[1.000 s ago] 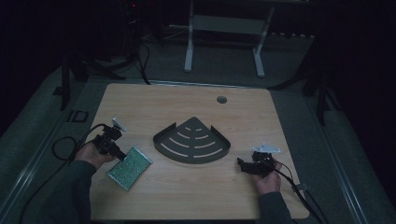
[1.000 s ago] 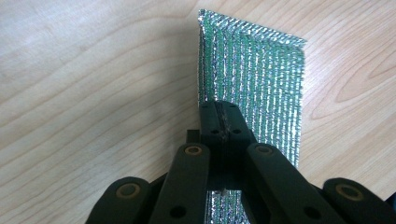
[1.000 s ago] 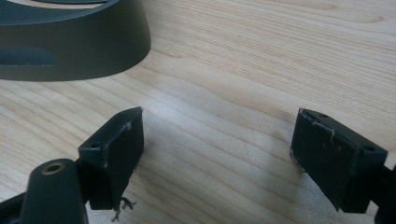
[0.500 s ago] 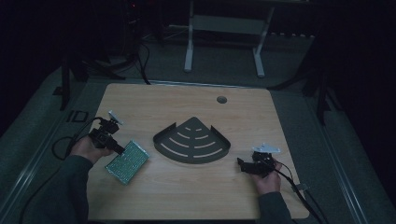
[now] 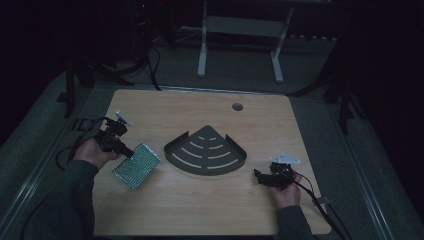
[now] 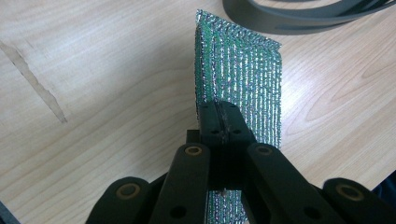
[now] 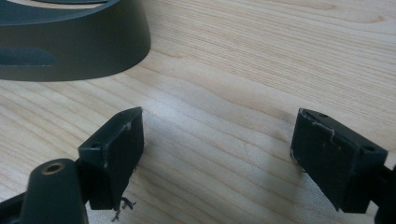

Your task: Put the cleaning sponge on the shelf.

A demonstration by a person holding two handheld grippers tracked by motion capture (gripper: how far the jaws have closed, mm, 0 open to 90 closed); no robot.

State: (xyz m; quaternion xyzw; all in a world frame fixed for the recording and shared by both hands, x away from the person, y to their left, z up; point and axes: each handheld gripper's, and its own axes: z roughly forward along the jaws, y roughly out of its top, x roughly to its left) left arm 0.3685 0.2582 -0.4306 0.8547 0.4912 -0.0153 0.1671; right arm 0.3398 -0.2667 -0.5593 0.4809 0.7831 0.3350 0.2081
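Left gripper (image 6: 219,109) is clamped on the glittery green sponge (image 5: 136,164), tilted up off the table (image 5: 310,125) just left of the grey rack (image 5: 206,151). Right gripper (image 7: 217,154) gapes wide, holding nothing, near the rack.

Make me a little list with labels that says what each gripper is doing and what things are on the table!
left gripper: shut on the sparkly green scrubbing pad, pinching one end, the pad tilted up on edge
right gripper: open, nothing between its jaws, low over the table
corner rack: dark, fan-shaped with slots, in the middle of the table, apart from both grippers
table: light wood, a round hole near the far edge
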